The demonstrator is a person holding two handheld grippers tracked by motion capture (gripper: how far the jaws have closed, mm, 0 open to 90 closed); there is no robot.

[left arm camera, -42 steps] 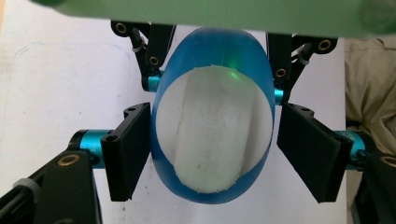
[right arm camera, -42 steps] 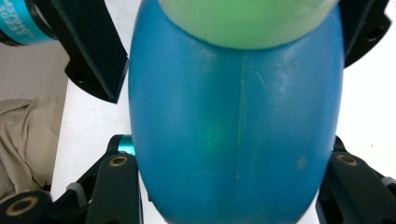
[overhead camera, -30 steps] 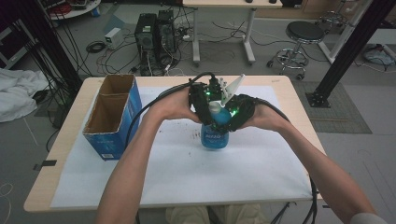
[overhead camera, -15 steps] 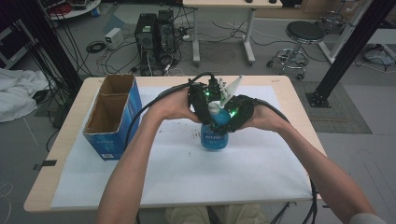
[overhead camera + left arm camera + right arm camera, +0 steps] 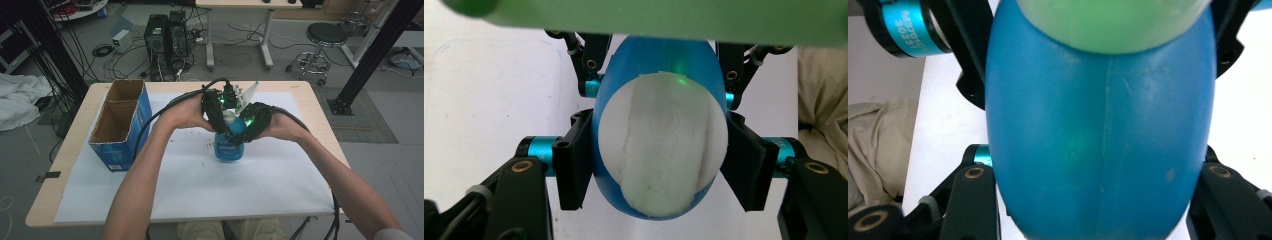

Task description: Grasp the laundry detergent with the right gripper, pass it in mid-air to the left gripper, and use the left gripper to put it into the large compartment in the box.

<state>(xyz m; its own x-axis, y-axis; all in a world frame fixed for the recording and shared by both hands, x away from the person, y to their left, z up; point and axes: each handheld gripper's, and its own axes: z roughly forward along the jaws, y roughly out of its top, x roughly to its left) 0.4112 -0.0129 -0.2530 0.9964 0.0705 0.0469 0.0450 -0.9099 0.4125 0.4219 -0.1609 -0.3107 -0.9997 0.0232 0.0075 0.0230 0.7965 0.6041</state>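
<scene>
Bottle (image 5: 229, 147) unmoved since a second ago, upright on paper, pinched between left gripper (image 5: 218, 111) jaws; right gripper (image 5: 250, 125) opposite, jaws flanking body, contact uncertain. Probably steadying, cap untouched.

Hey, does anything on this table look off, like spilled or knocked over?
Mostly fine. The blue bottle stands upright with both tongs closed on it. The only oddity is a scatter of small dark specks on the white sheet just left of the bottle; I can't tell what they are.
</scene>
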